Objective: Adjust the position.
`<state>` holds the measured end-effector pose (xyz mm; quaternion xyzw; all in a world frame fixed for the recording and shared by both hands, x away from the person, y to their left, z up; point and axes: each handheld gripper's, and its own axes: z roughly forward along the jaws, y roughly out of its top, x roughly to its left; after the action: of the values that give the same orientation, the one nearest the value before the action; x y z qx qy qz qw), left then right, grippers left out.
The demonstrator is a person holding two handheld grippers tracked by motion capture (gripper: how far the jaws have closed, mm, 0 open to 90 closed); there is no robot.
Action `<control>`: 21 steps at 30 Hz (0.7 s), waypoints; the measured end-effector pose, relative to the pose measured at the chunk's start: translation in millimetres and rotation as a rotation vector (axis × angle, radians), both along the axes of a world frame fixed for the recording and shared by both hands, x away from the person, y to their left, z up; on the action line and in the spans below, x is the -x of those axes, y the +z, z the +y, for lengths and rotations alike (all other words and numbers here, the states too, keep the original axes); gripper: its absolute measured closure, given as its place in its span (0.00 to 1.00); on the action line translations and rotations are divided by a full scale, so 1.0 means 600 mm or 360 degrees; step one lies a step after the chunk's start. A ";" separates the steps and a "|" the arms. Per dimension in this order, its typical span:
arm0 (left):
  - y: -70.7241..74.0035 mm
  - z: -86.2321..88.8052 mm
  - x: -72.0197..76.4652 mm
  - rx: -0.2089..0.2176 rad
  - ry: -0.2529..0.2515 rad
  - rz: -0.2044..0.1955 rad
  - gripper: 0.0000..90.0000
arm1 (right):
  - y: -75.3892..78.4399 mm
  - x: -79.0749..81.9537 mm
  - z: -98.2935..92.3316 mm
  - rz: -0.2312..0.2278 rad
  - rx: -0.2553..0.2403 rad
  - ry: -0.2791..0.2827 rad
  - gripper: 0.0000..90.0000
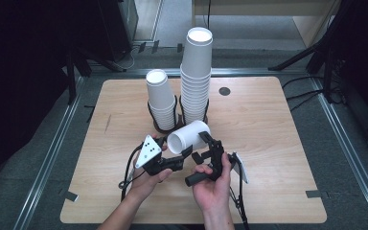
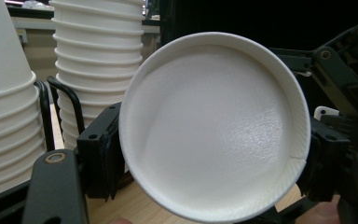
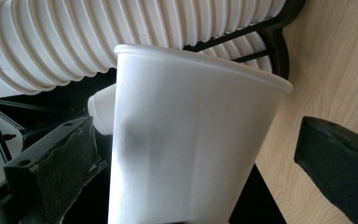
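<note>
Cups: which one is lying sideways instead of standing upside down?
The single cup held between the left claw and right claw. The rest stand rim-down in the short stack and the tall stack.

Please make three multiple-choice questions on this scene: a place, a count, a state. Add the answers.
1. Where is the taller cup stack? A) right of the shorter stack B) left of it C) behind it
2. How many cup stacks stand on the table? A) one B) two C) four
3. How is the single paper cup held? A) upright B) lying sideways C) crushed flat
Answers: A, it rises on the right in the high view; B, a short one and a tall one; B, its base faces the left gripper.
</note>
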<state>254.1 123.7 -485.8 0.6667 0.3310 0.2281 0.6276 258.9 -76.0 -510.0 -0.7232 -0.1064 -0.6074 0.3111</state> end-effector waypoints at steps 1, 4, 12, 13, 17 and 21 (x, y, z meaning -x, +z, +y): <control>0.000 0.000 0.000 0.0000 0.0000 0.0000 0.27 | 0.000 0.000 0.000 0.0000 0.0000 0.0000 0.00; -0.001 -0.003 0.001 -0.0019 -0.0012 -0.0014 0.27 | 0.005 -0.007 -0.002 -0.0010 -0.0015 -0.0012 0.00; 0.000 -0.003 0.003 -0.0009 -0.0022 -0.0032 0.27 | 0.005 -0.020 0.004 0.0008 -0.0025 0.0009 0.00; 0.000 -0.003 0.003 -0.0009 -0.0025 -0.0034 0.27 | 0.005 -0.021 0.005 0.0010 -0.0019 0.0012 0.00; 0.000 -0.004 0.005 -0.0005 -0.0052 -0.0044 0.27 | 0.001 -0.027 0.007 -0.0003 -0.0033 0.0002 0.00; 0.000 -0.005 0.005 -0.0010 -0.0068 -0.0049 0.27 | 0.001 -0.028 0.010 -0.0012 -0.0045 0.0009 0.00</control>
<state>250.9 120.5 -486.0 0.6721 0.3061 0.2260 0.6352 275.9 -70.2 -509.5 -0.7161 -0.1009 -0.6107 0.3227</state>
